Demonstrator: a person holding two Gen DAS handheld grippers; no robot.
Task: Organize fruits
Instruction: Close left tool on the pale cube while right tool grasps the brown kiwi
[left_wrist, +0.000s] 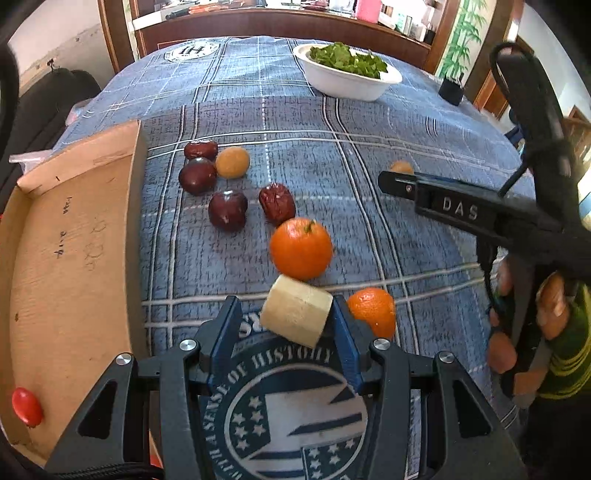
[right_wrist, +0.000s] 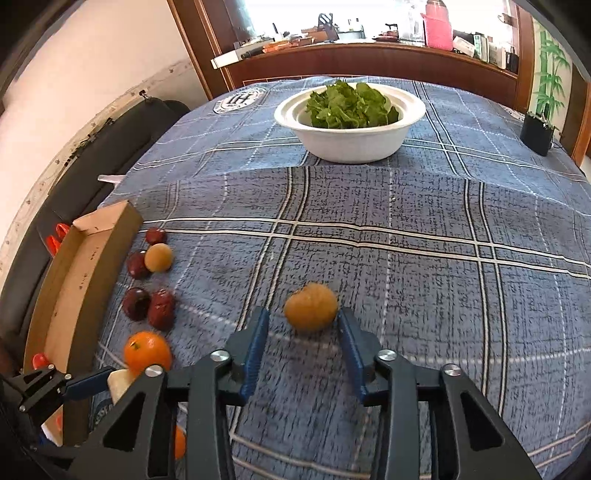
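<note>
My left gripper (left_wrist: 285, 314) stands open low over the blue checked cloth. A pale cut cylinder of fruit (left_wrist: 297, 312) lies between its tips, against the right finger, with a gap on the left. Two oranges (left_wrist: 301, 247) (left_wrist: 373, 312) lie just beyond it. My right gripper (right_wrist: 303, 319) is open around a brownish-yellow round fruit (right_wrist: 312, 308): the right finger touches it and the left one stands off. Dark plums (left_wrist: 227, 210), red dates (left_wrist: 277, 203) and another yellow fruit (left_wrist: 232, 162) are grouped beside the cardboard box (left_wrist: 74, 240), which holds a red cherry tomato (left_wrist: 26, 406).
A white bowl of greens (right_wrist: 349, 122) stands at the back of the table. A small black object (right_wrist: 535, 133) sits near the far right edge. The person's hand in a green striped sleeve (left_wrist: 565, 354) holds the right gripper. A dark sofa lies left of the table.
</note>
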